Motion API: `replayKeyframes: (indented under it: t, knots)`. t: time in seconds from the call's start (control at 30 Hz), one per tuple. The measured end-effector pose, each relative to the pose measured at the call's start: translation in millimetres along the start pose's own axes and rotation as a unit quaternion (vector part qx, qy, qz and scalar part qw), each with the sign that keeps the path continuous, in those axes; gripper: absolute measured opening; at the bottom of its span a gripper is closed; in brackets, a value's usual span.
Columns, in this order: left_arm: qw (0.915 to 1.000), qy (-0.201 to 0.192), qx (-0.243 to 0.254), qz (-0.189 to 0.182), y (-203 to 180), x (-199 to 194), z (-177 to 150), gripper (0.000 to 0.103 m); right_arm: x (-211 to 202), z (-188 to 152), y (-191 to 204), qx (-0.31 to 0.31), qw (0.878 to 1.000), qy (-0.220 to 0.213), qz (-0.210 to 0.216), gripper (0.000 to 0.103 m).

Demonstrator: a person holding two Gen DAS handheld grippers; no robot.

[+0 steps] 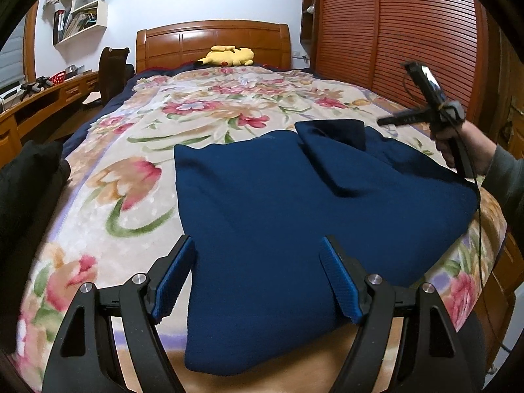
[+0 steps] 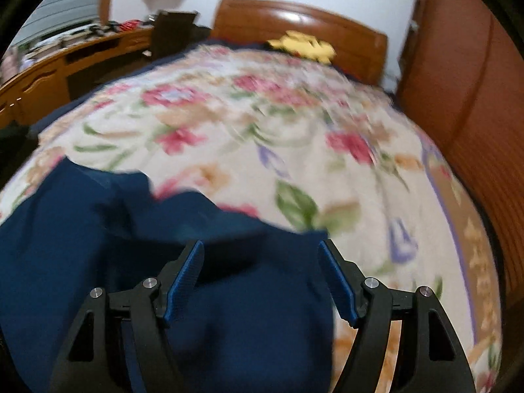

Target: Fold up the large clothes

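Observation:
A dark blue garment (image 1: 278,190) lies spread on the floral blanket (image 1: 131,150) at the near end of the bed, with a sleeve folded across its upper right part. My left gripper (image 1: 257,242) hovers open over the garment's near left edge, with nothing pinched between its blue pads. A hand at the right holds my right gripper (image 1: 384,120) above the garment's far right corner. In the blurred right wrist view that gripper (image 2: 261,245) stands open over the blue garment (image 2: 98,229), and its pads are not pressing on the cloth.
A yellow plush toy (image 1: 231,55) lies by the wooden headboard (image 1: 213,39). A slatted wooden wardrobe (image 1: 393,32) runs along the bed's right side. A desk (image 1: 49,95) and wall shelves stand at the left. A black bundle (image 1: 29,170) sits on the bed's left edge.

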State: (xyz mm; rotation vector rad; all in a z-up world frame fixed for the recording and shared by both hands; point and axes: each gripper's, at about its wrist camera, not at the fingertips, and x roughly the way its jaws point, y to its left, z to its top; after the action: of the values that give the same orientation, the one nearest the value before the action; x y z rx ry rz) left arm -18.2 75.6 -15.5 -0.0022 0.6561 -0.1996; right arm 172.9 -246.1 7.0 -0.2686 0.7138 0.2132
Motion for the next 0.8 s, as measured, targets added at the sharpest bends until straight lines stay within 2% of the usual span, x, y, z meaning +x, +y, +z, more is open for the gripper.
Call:
replayKeyframes:
  t: [0.17,0.27,0.37,0.4,0.43,0.5,0.6,0.67,0.73,0.8]
  knots:
    - [1.0,0.005,-0.002,0.004,-1,3,-3,0.079,38,-14,-35,0.034,0.998,0.051,-0.007,0.074]
    - [0.9999,0.01,0.0,0.009,-2,7,-5,0.079,52,-19,-48,0.053,0.996,0.07,-0.002,0.068]
    - [0.9998,0.018,-0.005,0.01,-2,12,-8,0.079,60,-23,-56,0.067,0.995,0.076,0.014,0.058]
    - [0.9997,0.02,-0.007,0.01,-2,13,-10,0.079,58,-24,-58,0.072,0.994,0.075,0.02,0.048]
    - [0.9997,0.021,-0.007,0.01,-1,14,-10,0.079,58,-25,-60,0.074,0.994,0.073,0.025,0.027]
    - [0.9997,0.022,-0.008,0.011,-2,15,-11,0.079,54,-27,-59,0.064,0.995,0.072,0.041,0.005]
    - [0.9996,0.023,-0.005,0.015,-3,17,-13,0.079,35,-29,-60,0.046,0.997,0.038,0.039,0.004]
    - [0.9995,0.022,-0.007,0.02,-3,17,-15,0.079,17,-30,-69,0.053,0.998,0.007,0.018,0.003]
    - [0.9995,0.021,-0.014,0.02,-3,16,-15,0.079,18,-33,-88,0.075,0.996,0.026,-0.043,0.003]
    - [0.9995,0.017,-0.013,0.023,-5,13,-15,0.079,24,-43,-110,0.114,0.991,0.044,-0.046,0.002]
